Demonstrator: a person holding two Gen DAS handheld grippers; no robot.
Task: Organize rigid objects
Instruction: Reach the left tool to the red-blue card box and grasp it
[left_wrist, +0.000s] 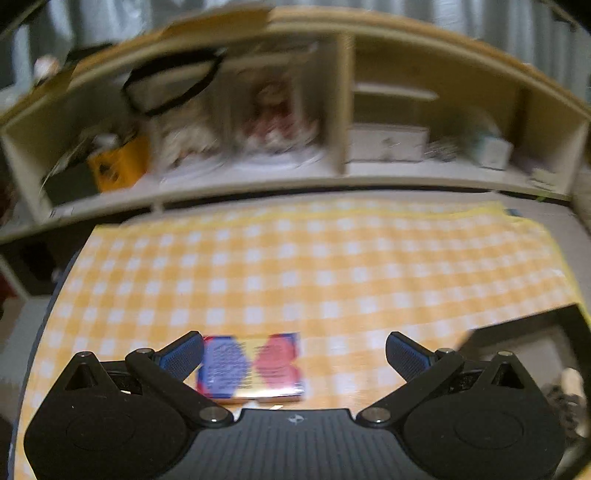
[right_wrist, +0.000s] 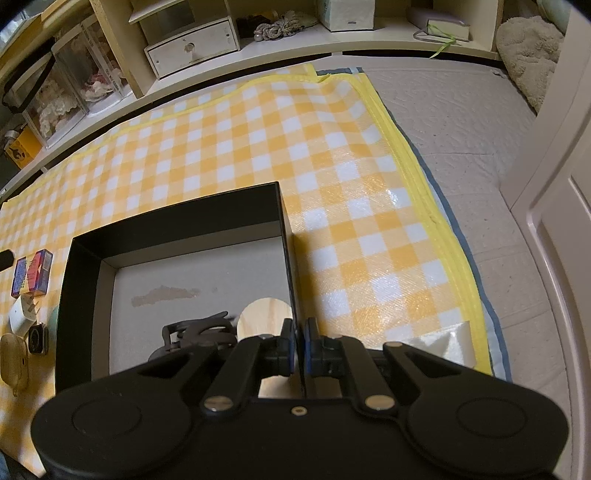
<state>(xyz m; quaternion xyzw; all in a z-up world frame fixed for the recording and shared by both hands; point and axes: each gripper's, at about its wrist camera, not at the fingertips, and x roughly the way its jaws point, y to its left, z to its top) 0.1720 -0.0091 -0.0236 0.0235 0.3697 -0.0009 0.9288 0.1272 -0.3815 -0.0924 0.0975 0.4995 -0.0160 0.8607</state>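
Yellow-and-white checked cloth (left_wrist: 332, 258) lay under my wide-open, empty left gripper (left_wrist: 293, 354), with the small blue-and-red cardboard packet (left_wrist: 251, 365) flat between its fingers, likely light, stiff, best pinched across its short sides. My right gripper (right_wrist: 299, 347) was clamped on the thin right wall of the black open box (right_wrist: 177, 229), steadying it.

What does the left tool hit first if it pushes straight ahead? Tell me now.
Most likely the blue and red card box, lying flat on the checked mat between the open fingers of the left tool, nearer the left one. The picture is blurred, so how far off it lies is unclear.
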